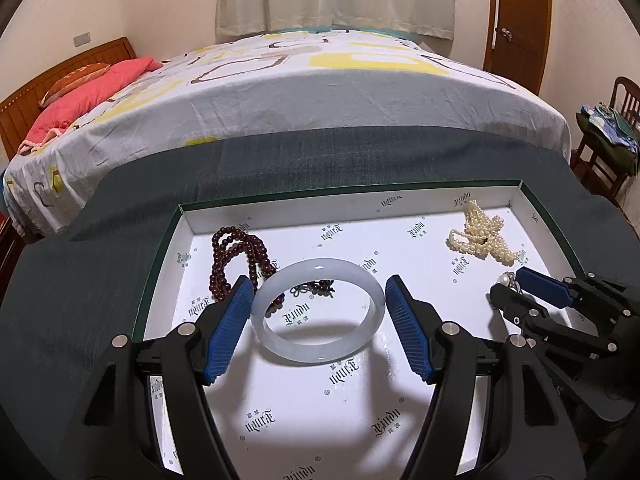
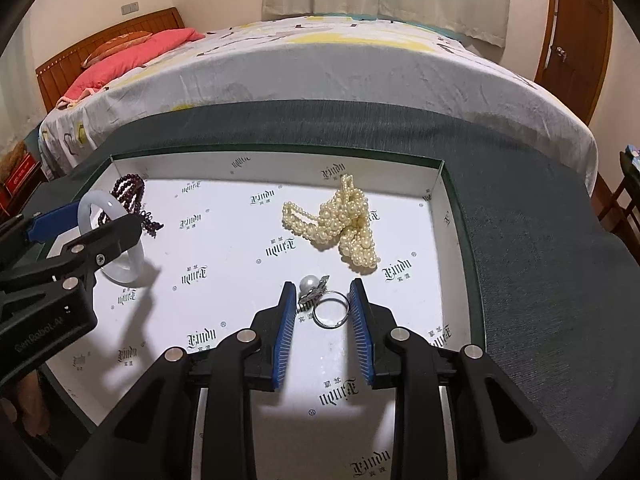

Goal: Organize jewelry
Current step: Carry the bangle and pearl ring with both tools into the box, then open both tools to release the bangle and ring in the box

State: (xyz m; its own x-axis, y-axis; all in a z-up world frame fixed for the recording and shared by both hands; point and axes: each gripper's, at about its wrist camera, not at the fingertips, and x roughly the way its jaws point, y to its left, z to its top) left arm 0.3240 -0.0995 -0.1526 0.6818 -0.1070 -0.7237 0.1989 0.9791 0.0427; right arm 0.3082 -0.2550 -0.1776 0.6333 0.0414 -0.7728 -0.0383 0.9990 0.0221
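A pale translucent bangle sits between the blue pads of my left gripper, which is shut on it at both sides, low over the white-lined tray. In the right wrist view the bangle is tilted, and I cannot tell if its lower rim touches the floor. A silver ring with a pearl lies on the tray floor between the fingers of my right gripper, which stands open around it. The left wrist view shows the right gripper at the ring's pearl.
Dark red beads lie at the tray's back left, and a heap of cream pearls at its back right. The tray rests on dark green cloth. A bed lies beyond, with a wooden chair at far right.
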